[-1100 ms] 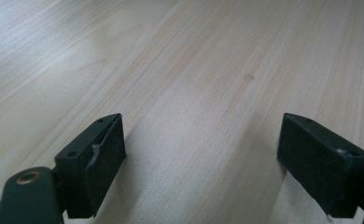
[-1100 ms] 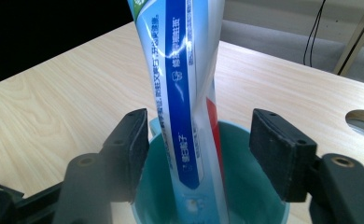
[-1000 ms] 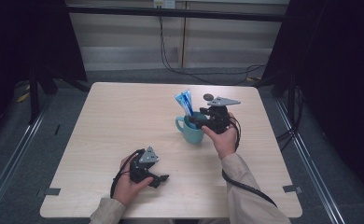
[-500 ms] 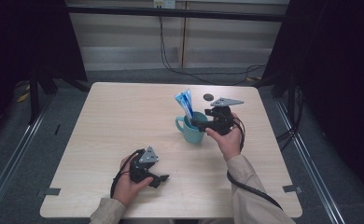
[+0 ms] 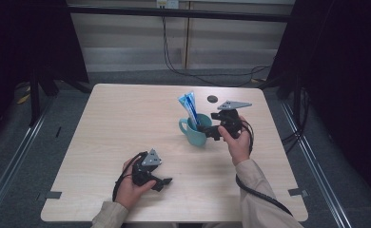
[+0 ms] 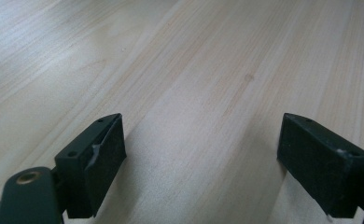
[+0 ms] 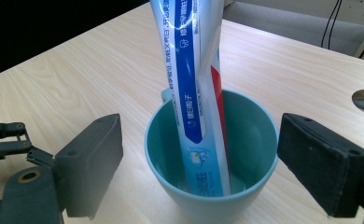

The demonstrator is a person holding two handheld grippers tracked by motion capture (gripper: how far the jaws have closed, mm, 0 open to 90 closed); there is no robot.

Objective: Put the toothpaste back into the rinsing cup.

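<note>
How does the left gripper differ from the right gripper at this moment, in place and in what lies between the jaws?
The left gripper lies low at the table's near edge; the right gripper is farther off, at the teal mug. Between the left gripper's jaws is bare wood; the right gripper's jaws flank the mug, which holds a toothpaste tube. Both are open, grasping nothing.

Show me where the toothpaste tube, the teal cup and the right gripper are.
toothpaste tube (image 7: 194, 93), right gripper view, on its blue stripe.
teal cup (image 7: 259, 140), right gripper view, on its inner wall.
right gripper (image 5: 211, 132), high view, between its jaws.
</note>
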